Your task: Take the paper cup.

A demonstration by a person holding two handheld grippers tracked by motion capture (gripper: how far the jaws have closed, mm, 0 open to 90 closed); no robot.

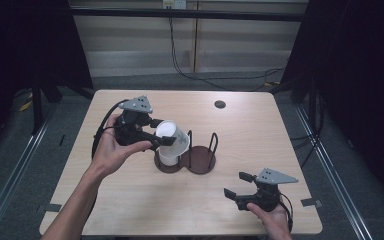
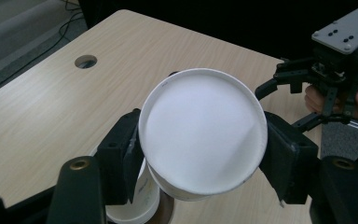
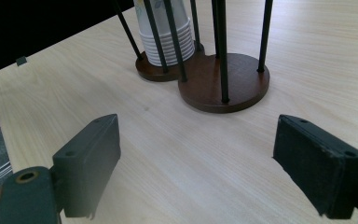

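My left gripper (image 1: 163, 133) is shut on a white paper cup (image 1: 173, 137), which tilts with its base turned toward the gripper's camera (image 2: 203, 130). A pad (image 2: 121, 154) presses on each side of the cup. It hangs just above a stack of white cups (image 1: 168, 159) that stands in the left ring of a dark wooden two-ring holder (image 1: 202, 161). My right gripper (image 1: 237, 185) rests low near the table's front right, open, with bare tabletop between its pads (image 3: 196, 163). The stack (image 3: 168, 37) and the holder base (image 3: 223, 84) lie ahead of it.
Thin black upright rods (image 1: 215, 142) rise from the holder's rings. A round cable hole (image 1: 220, 104) sits at the table's far middle. Dark curtains flank the light wooden table (image 1: 130, 205), and cables run along the floor behind it.
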